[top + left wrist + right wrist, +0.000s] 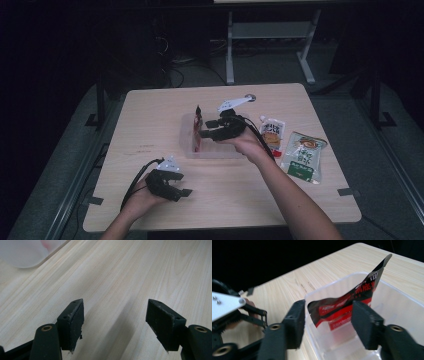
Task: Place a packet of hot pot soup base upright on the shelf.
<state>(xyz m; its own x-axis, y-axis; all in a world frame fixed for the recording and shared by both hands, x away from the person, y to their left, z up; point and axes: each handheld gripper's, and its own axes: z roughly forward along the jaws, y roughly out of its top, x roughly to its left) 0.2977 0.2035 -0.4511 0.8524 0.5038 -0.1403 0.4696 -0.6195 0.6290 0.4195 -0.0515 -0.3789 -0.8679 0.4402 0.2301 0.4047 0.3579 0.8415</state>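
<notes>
A red and black packet (198, 127) stands on edge inside a clear plastic container (220, 150) at the table's centre, leaning on its left wall. My right gripper (206, 133) hangs over that end of the container. In the right gripper view the right gripper (328, 325) is open. The packet (347, 302) lies in the gap between the jaws, and the pads are not pressing on it. My left gripper (184, 192) rests low near the front left of the table. Its jaws (115, 322) stand wide open over bare wood with nothing between them.
A white and orange spout pouch (272, 131) and a green and white packet (303, 156) lie to the right of the container. A corner of the container (22, 255) shows at the top left of the left gripper view. Table legs and dark floor lie beyond the far edge.
</notes>
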